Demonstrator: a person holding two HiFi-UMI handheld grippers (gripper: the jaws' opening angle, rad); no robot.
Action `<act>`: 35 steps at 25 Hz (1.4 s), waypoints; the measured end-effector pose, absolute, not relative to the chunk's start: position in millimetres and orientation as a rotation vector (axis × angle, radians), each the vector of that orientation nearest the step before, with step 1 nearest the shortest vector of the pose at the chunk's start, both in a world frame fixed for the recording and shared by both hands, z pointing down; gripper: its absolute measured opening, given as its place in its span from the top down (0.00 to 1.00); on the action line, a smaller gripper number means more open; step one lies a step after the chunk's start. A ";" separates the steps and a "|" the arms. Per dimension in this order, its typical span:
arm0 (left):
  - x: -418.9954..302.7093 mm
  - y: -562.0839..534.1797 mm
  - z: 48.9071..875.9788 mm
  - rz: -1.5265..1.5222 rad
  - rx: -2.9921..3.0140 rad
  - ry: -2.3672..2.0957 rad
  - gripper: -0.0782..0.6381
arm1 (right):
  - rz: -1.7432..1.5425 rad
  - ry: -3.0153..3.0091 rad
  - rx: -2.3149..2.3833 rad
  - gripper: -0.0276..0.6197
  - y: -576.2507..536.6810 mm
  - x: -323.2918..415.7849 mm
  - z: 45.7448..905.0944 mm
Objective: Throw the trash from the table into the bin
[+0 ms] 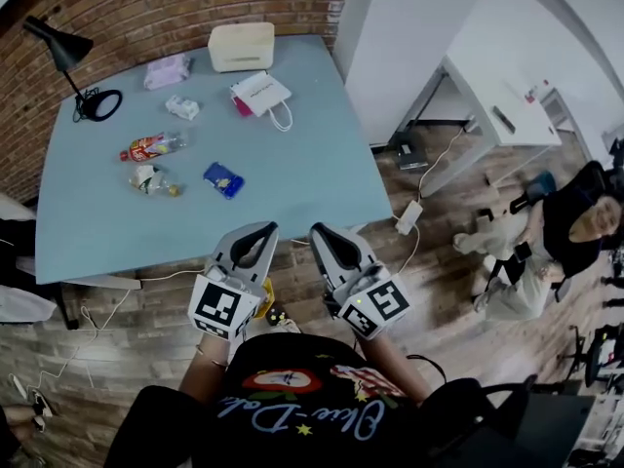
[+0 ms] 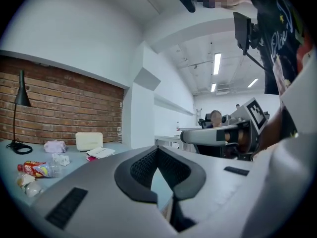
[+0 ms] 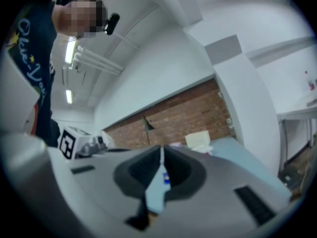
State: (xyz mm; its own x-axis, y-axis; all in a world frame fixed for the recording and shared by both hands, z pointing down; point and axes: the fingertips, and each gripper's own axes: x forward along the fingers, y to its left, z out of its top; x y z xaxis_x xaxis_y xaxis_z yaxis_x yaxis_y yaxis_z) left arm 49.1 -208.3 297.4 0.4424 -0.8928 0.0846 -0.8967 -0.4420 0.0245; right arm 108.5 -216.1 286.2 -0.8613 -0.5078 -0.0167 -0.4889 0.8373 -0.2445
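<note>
Trash lies on the left half of the blue table (image 1: 302,164): a red-label bottle (image 1: 151,147), a crushed clear bottle (image 1: 154,180), a blue packet (image 1: 223,179) and a crumpled white wrapper (image 1: 182,107). My left gripper (image 1: 265,230) and right gripper (image 1: 317,230) hover side by side at the table's near edge, both shut with nothing in them. Seen from the left gripper view, the tips of the left gripper (image 2: 157,148) meet, and the red-label bottle (image 2: 37,169) lies far left. The right gripper (image 3: 161,150) is likewise shut. No bin shows in any view.
A black lamp (image 1: 73,66), pink pouch (image 1: 168,70), cream box (image 1: 241,47) and white paper bag (image 1: 261,95) stand at the table's far side. A power strip (image 1: 408,217) and cables lie on the wooden floor. A white desk (image 1: 497,105) and a seated person (image 1: 575,222) are at right.
</note>
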 end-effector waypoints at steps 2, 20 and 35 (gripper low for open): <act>38.8 -213.1 298.8 0.098 2.611 -1.651 0.88 | -0.355 2.940 -0.793 0.95 -224.1 102.2 286.4; 10.8 -226.2 298.8 0.100 2.527 -1.799 0.88 | -0.334 3.089 -0.645 0.95 -242.2 61.7 304.3; -7.0 -238.2 306.9 0.039 2.448 -1.862 0.88 | -0.320 3.073 -0.654 0.95 -271.5 50.2 304.8</act>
